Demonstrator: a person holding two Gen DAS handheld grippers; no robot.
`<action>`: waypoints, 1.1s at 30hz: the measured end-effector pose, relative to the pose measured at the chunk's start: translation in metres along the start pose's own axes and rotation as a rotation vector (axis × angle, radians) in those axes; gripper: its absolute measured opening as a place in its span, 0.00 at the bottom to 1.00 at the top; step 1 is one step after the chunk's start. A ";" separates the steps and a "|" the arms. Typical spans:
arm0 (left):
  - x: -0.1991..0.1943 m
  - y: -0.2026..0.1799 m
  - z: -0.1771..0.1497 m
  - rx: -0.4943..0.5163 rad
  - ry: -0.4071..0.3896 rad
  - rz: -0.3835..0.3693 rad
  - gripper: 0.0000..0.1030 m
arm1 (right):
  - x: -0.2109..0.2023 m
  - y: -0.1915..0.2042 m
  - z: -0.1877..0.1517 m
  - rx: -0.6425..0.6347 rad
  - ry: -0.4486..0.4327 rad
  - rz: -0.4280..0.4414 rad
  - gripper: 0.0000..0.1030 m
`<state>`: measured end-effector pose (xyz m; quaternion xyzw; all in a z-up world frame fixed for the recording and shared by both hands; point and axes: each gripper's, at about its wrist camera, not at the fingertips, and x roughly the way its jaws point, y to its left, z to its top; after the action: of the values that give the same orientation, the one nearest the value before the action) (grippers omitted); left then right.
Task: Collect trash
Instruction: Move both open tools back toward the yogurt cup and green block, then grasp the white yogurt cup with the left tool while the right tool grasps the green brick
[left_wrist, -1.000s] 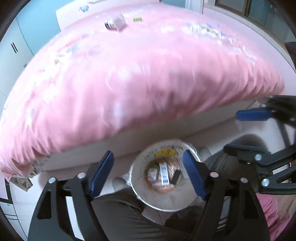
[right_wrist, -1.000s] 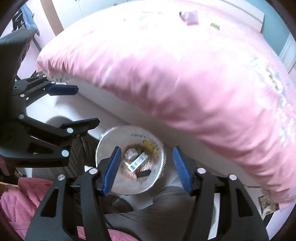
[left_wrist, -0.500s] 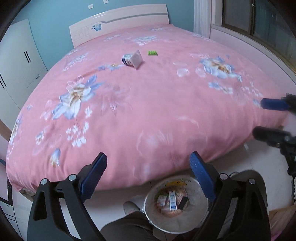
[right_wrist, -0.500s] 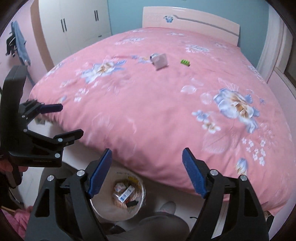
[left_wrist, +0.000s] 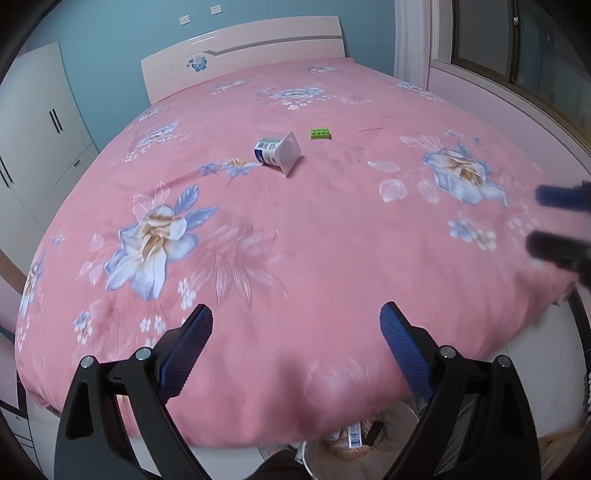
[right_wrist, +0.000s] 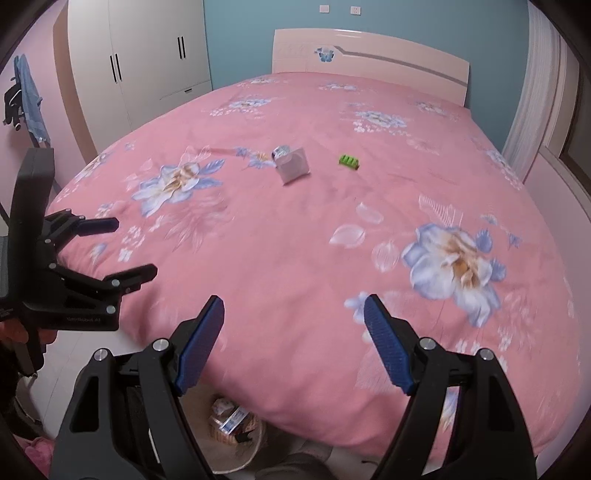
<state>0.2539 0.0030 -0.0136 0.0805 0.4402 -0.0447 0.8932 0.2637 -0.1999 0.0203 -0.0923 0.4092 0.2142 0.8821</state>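
A white yogurt cup (left_wrist: 279, 153) (right_wrist: 291, 164) with a blue label lies on its side in the middle of the pink flowered bed cover (left_wrist: 332, 258). A small green toy brick (left_wrist: 320, 133) (right_wrist: 349, 161) lies just to its right. My left gripper (left_wrist: 295, 314) (right_wrist: 131, 247) hovers open over the bed's near edge, far short of the cup, with nothing between its fingers. My right gripper (right_wrist: 293, 302) (left_wrist: 539, 218) is likewise open and empty above the near edge. A round trash bin (right_wrist: 225, 469) (left_wrist: 303, 452) with wrappers inside peeks out below the bed edge.
A pale headboard (left_wrist: 240, 48) stands against the blue wall at the far end. White wardrobes (right_wrist: 147, 55) line the left side, and a window ledge (left_wrist: 517, 103) runs along the right. A chair with blue clothing (right_wrist: 26, 96) stands far left. A person's leg (right_wrist: 295, 467) is by the bin.
Both grippers have risen and tilted up from over the trash bin to over the bed's edge. Their jaws have widened. The bin has slipped to the bottom of both views.
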 end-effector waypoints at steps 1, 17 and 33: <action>0.003 0.001 0.005 0.003 -0.002 0.003 0.91 | 0.003 -0.003 0.007 0.001 -0.002 0.000 0.75; 0.083 0.032 0.107 0.043 -0.035 0.028 0.91 | 0.089 -0.043 0.121 0.026 -0.020 -0.016 0.75; 0.199 0.054 0.168 0.051 0.025 -0.076 0.91 | 0.230 -0.093 0.200 0.194 0.101 -0.029 0.75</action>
<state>0.5143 0.0230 -0.0652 0.0871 0.4529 -0.0886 0.8828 0.5745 -0.1450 -0.0263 -0.0233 0.4706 0.1560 0.8682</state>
